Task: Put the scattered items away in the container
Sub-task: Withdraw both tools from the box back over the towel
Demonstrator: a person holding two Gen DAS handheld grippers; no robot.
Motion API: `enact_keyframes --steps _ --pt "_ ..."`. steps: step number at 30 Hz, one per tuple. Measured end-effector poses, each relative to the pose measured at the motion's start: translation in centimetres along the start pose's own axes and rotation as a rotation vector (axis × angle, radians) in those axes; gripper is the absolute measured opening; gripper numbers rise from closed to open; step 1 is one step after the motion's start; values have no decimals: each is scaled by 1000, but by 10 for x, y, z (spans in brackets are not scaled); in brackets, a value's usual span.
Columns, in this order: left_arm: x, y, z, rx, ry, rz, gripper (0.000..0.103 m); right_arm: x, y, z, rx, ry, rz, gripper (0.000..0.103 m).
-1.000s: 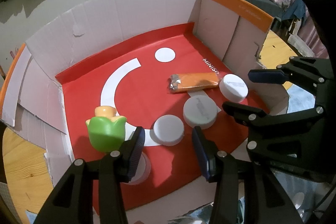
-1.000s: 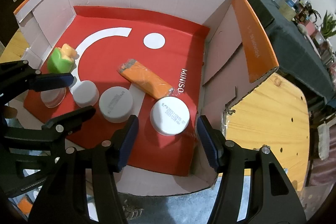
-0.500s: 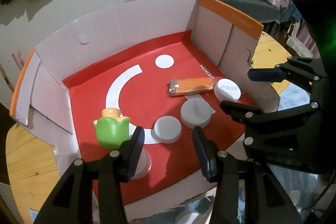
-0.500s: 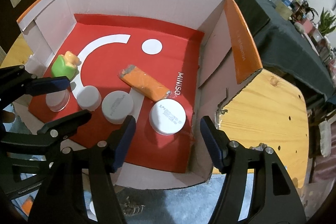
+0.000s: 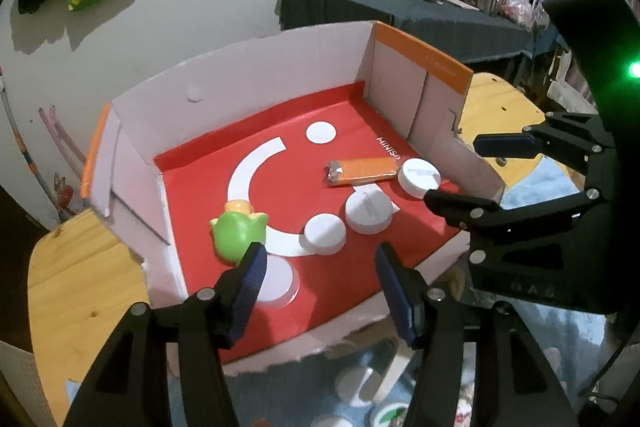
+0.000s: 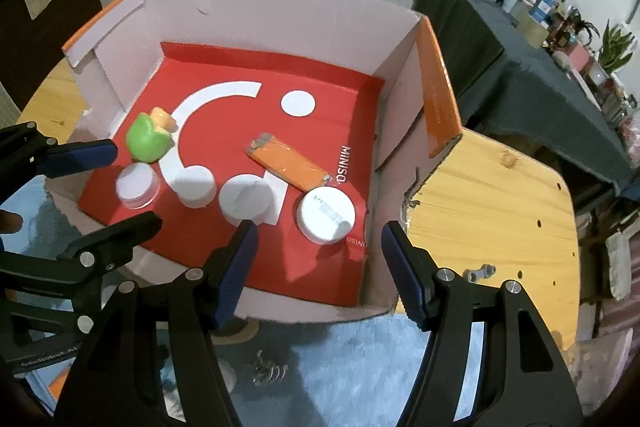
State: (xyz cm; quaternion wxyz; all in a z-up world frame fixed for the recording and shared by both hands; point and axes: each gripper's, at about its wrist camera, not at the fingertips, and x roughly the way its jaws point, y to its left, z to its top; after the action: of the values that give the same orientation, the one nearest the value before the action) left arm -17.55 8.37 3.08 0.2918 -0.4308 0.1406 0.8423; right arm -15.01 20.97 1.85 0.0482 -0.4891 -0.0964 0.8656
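A cardboard box (image 5: 256, 75) with a red liner holds a green toy (image 5: 236, 235), an orange packet (image 5: 364, 171), three white round lids (image 5: 368, 213) and a clear jar (image 5: 280, 283). My left gripper (image 5: 318, 267) hovers over the box's near edge. Its jaws are opening, with nothing between them. In the right wrist view the same box (image 6: 280, 11) shows the green toy (image 6: 146, 141), the orange packet (image 6: 288, 167), a lid (image 6: 326, 213) and the clear jar (image 6: 136, 185). My right gripper (image 6: 319, 239) is open and holds nothing, above the near right corner.
The box sits on a round wooden table (image 6: 480, 195) with a small bolt (image 6: 478, 271) on it. Below the near edge lies a blue mat (image 5: 360, 387) with loose round items. A dark-clothed table (image 5: 400, 11) crowded with bottles stands behind.
Both grippers have lifted and drawn back from the box, which now looks smaller. The left jaws have spread wider. The items in the box have not moved.
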Motion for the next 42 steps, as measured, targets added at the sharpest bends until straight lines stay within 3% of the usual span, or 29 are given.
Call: enact_keyframes --steps 8,20,23,42 --pt "-31 1 -18 -20 -49 17 76 -28 7 -14 -5 -45 -4 67" --pt "-64 2 -60 -81 -94 20 84 -55 22 -51 -32 -80 9 68" --pt "-69 0 -72 -85 -98 29 90 -60 28 -61 -44 -88 20 69" --pt "-54 2 -133 -164 -44 17 90 -58 74 -118 -152 -76 73 72"
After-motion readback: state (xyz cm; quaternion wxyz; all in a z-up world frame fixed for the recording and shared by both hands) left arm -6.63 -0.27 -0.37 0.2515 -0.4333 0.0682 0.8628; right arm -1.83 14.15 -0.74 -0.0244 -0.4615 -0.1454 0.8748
